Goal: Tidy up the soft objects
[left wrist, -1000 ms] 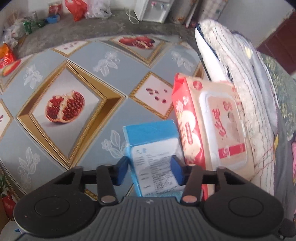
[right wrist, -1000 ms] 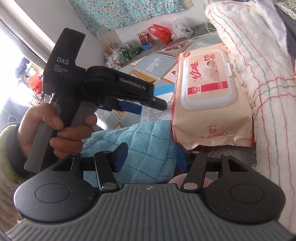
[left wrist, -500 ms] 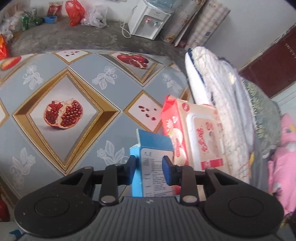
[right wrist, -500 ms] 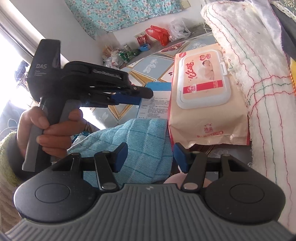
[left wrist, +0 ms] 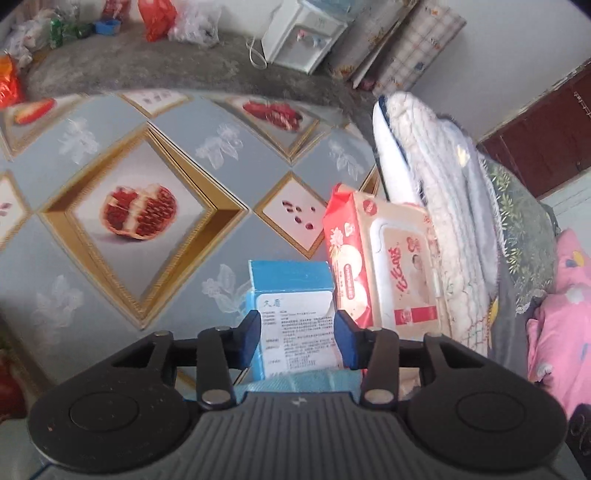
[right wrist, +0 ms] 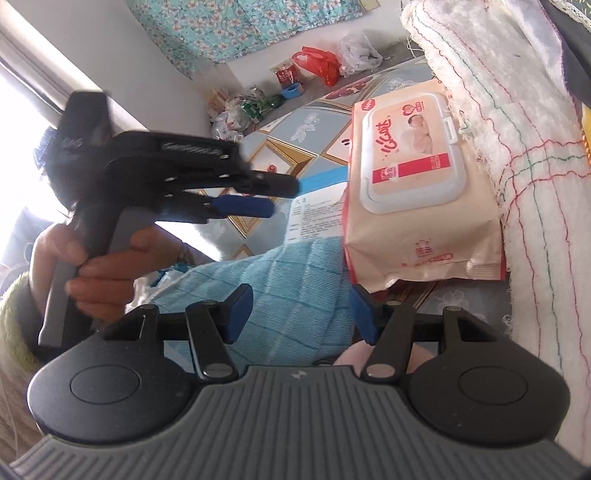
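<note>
A blue tissue pack [left wrist: 295, 295] lies on the patterned mat, beside a red and cream wet-wipes pack [left wrist: 388, 269]. My left gripper [left wrist: 297, 338] is open and hovers above the blue pack's near end, apart from it; it also shows in the right wrist view [right wrist: 273, 197]. A folded light blue cloth [right wrist: 280, 295] lies under my right gripper [right wrist: 301, 314], which is open with its fingers either side of the cloth. The wipes pack [right wrist: 413, 184] and part of the tissue pack [right wrist: 314, 210] show beyond it.
A stack of folded white blankets [left wrist: 436, 206] stands right of the wipes pack, also in the right wrist view [right wrist: 517, 166]. A pink garment [left wrist: 557, 306] lies at far right. The pomegranate mat [left wrist: 140, 214] spreads left. Bags [left wrist: 159, 18] and a white appliance [left wrist: 299, 37] sit at the back.
My left gripper opened wider and pulled back and up from the blue tissue pack, which stays on the mat. My right gripper stays open over the blue cloth.
</note>
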A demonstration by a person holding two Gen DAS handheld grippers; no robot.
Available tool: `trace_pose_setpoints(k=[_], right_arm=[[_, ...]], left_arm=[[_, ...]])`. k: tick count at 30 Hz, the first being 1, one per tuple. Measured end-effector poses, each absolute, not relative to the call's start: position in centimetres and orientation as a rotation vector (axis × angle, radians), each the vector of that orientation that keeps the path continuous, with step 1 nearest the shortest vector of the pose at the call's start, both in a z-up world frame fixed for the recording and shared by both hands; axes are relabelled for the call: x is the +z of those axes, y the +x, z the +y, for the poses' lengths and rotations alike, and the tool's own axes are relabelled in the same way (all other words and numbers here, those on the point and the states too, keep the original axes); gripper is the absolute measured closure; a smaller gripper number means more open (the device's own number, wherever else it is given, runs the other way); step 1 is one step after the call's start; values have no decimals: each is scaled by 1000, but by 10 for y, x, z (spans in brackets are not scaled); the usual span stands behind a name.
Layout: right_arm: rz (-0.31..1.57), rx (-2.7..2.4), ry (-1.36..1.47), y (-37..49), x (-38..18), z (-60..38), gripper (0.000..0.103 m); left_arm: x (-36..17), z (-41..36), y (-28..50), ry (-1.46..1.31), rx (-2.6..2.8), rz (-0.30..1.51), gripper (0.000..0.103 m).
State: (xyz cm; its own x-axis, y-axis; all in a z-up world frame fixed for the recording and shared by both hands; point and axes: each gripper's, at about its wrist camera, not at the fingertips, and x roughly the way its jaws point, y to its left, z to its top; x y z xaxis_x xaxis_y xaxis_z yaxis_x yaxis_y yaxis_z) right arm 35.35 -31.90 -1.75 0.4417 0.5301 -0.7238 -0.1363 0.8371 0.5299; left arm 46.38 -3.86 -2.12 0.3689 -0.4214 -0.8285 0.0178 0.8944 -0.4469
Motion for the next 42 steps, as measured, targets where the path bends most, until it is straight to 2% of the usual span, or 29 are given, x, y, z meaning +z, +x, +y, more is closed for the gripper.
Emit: trace_pose_setpoints(k=[9, 23, 30, 38, 41, 42], right_arm=[[1114, 392, 550, 363, -23, -317, 46], [1132, 357, 613, 366, -24, -312, 42], [1116, 336, 648, 363, -28, -328, 42], [1097, 332, 684, 355, -31, -341, 42], [1087, 332, 687, 352, -30, -344, 42], [1083, 331, 689, 351, -29, -345, 42]], left_arm=[[10, -11, 415, -225, -289, 1190, 38], [-38, 5, 436, -307, -328, 1362, 28], [-36, -8, 437, -312, -403, 1340, 44], [-25, -5, 440, -329, -440, 1301, 46], [-20, -12, 433, -287, -466, 1277, 50], [-19, -15, 431, -267, -467, 1274, 56]])
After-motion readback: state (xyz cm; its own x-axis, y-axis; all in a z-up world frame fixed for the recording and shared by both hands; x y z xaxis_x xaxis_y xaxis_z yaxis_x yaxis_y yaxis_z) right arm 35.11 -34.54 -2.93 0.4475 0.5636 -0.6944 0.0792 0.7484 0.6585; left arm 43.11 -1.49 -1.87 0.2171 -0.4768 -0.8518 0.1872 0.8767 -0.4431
